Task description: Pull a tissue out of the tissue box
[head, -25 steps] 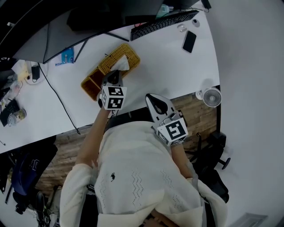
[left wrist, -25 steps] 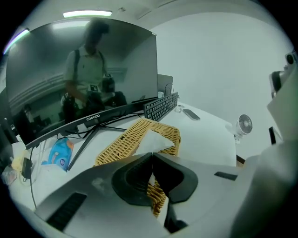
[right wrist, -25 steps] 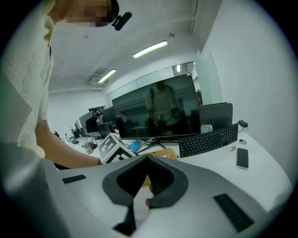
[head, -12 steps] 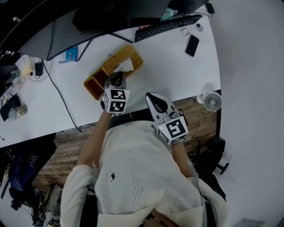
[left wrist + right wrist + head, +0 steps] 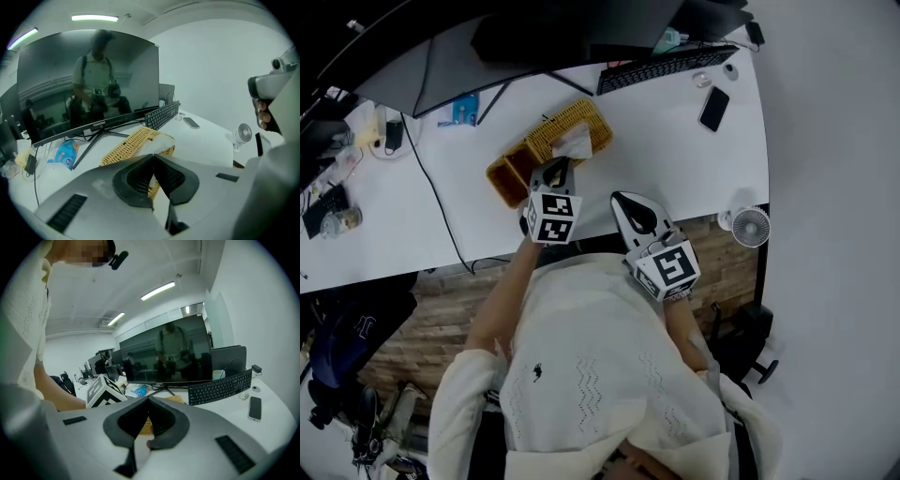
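White desk [image 5: 675,141] is carrying the wicker tissue box [image 5: 539,155], a tissue [image 5: 573,142] poking up from its top, not yet pulled. We are holding the left gripper [image 5: 557,169] just beside it, jaws closed on nothing. Right gripper [image 5: 626,202] is hanging back near the desk edge, jaws together, empty. Opening, grasping and pulling are remaining, we judge

Ceiling strip lights [image 5: 93,18] above the monitor [image 5: 89,84] light the room evenly; the white desk [image 5: 675,159] before the monitor shows bright, with soft shadows. The monitor's dark screen mirrors the room. Both gripper views bulge, with black corners, and the left claw [image 5: 153,155] below the monitor looks soft.
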### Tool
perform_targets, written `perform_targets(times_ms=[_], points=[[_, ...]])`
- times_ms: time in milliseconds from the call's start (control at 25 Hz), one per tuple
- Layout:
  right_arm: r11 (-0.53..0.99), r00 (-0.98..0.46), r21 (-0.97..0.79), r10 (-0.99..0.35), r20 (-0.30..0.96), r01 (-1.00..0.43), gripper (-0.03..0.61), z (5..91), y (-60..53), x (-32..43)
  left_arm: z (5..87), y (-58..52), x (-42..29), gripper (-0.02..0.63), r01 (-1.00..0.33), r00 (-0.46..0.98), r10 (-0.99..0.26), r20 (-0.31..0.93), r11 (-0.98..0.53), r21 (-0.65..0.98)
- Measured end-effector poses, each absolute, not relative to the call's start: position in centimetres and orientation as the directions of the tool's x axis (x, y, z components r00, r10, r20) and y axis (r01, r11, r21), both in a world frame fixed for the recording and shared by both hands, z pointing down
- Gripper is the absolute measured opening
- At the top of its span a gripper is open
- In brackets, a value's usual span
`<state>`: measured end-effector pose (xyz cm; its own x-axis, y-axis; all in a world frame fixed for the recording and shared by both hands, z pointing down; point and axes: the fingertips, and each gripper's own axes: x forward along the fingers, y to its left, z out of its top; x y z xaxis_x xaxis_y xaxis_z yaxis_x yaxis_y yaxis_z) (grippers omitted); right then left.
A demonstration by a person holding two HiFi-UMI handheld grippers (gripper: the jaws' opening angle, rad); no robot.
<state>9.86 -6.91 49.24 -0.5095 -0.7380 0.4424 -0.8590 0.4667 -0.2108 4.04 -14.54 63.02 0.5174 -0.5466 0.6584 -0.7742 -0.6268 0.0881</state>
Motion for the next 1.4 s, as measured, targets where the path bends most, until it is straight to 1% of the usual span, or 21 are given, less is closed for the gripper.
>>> perform_targets(times_ms=[840, 1400], points=[[0.489, -0.552, -0.256, -0.717, 0.425, -0.834, 0.002, 49.6, -7.4, 9.0, 62.6, -12.7, 2.8, 0.014, -0.776, 0.529, -0.534, 0.66, -0.619, 0.12], [0.503, -0.561, -0.25, -0.71, 0.426, -0.827, 0.002, 49.7, -7.5, 8.4, 61.4, -12.5, 2.6, 0.014, -0.778, 0.553, -0.573, 0.605, -0.614, 0.13]])
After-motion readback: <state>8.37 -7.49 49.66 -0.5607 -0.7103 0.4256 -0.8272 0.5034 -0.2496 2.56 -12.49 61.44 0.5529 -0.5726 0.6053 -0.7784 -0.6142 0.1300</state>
